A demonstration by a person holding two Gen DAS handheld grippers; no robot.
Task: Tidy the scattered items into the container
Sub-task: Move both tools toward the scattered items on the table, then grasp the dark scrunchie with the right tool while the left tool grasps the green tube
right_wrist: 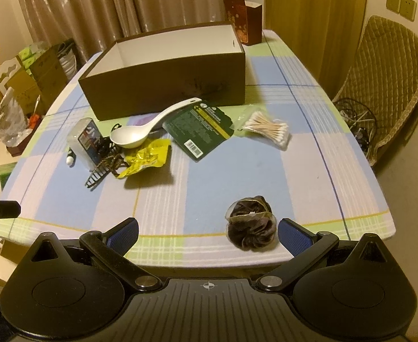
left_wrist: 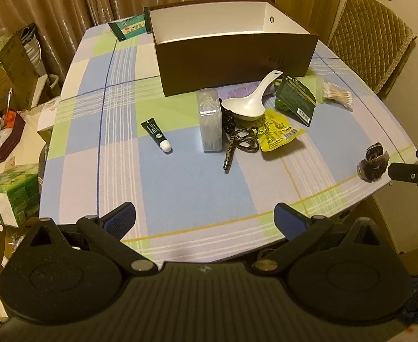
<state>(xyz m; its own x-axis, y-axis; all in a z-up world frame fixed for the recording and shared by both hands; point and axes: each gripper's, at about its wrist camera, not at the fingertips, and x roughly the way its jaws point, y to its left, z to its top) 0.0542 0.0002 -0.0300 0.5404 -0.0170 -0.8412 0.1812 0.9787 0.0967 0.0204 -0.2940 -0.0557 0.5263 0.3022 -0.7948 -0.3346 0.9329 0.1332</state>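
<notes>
A brown box [left_wrist: 234, 65] with a white inside stands open at the far side of the checked table; it also shows in the right wrist view [right_wrist: 166, 85]. In front of it lie a white spoon [left_wrist: 249, 102], a clear plastic case [left_wrist: 209, 119], a small green tube [left_wrist: 156, 135], a patterned hair clip [left_wrist: 239, 145], a yellow packet [left_wrist: 277, 131], a dark green card pack [left_wrist: 297, 97] and cotton swabs [left_wrist: 338, 94]. A dark scrunchie [right_wrist: 250, 222] lies near the front edge, just ahead of my open, empty right gripper [right_wrist: 209, 233]. My left gripper [left_wrist: 204, 218] is open and empty over the front edge.
A padded chair [left_wrist: 371, 40] stands at the right of the table. Cardboard boxes and bags [left_wrist: 12, 65] crowd the left side. A green pack [left_wrist: 129, 27] lies beside the box. A red-brown carton [right_wrist: 243, 20] stands behind it. Cables [right_wrist: 357, 116] lie under the chair.
</notes>
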